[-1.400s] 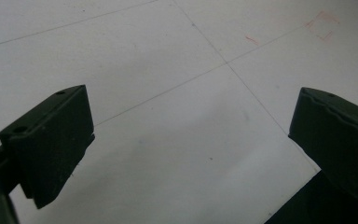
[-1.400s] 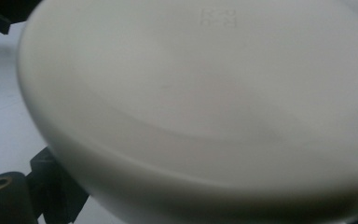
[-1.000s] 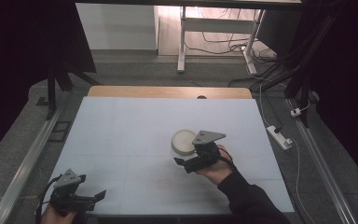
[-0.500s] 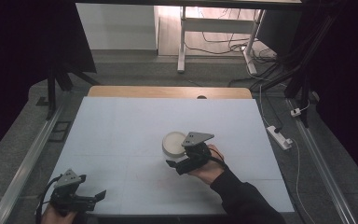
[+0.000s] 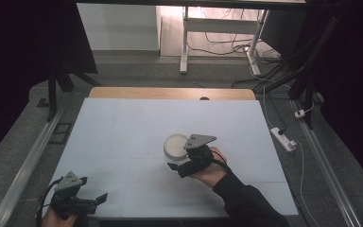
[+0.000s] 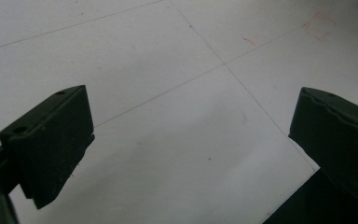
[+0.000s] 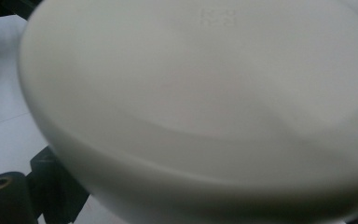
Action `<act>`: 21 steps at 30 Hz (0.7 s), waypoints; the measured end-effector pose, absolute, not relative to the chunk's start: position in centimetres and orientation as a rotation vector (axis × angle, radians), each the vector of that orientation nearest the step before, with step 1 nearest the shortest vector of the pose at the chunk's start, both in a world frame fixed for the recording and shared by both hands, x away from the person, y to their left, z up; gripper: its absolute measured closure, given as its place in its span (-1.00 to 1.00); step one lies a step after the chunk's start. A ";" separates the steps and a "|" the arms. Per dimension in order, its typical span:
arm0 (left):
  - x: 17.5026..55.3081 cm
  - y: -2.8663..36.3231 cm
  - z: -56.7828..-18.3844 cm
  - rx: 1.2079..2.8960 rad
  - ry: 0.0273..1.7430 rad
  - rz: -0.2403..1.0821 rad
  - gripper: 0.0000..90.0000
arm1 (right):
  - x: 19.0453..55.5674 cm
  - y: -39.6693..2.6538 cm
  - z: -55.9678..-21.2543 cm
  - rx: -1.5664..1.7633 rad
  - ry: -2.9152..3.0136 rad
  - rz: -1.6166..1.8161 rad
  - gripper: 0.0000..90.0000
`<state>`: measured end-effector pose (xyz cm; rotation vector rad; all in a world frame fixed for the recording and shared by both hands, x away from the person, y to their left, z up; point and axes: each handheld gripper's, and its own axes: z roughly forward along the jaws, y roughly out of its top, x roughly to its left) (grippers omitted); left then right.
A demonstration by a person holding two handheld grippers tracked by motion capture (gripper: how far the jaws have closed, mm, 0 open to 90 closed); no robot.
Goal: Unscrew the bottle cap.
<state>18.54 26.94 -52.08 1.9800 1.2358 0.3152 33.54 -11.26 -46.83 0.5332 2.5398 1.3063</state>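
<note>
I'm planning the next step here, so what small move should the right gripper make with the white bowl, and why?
Probably set the white bowl down on the table and level it before letting go. The right gripper appears to hold it at its near rim, and in the right gripper view its surface looms close and tilted. The left gripper waits open at the near left corner, too far off to steady it.

Smooth matt white plastic bowl [image 7: 205, 102]

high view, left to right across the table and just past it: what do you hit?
left gripper → white bowl → right gripper → power strip on the floor past the table's right edge.
</note>
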 end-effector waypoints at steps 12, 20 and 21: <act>18.9 26.6 -51.7 1.993 1.175 0.309 -1.00 | 33.4 -11.4 -46.7 0.514 2.539 1.309 -0.85; 19.8 25.9 -51.2 2.011 1.079 0.274 -1.00 | 33.3 -11.3 -46.7 0.505 2.542 1.312 -0.85; 19.9 25.7 -51.1 2.012 1.069 0.272 -1.00 | 33.3 -11.3 -46.7 0.503 2.544 1.313 -0.85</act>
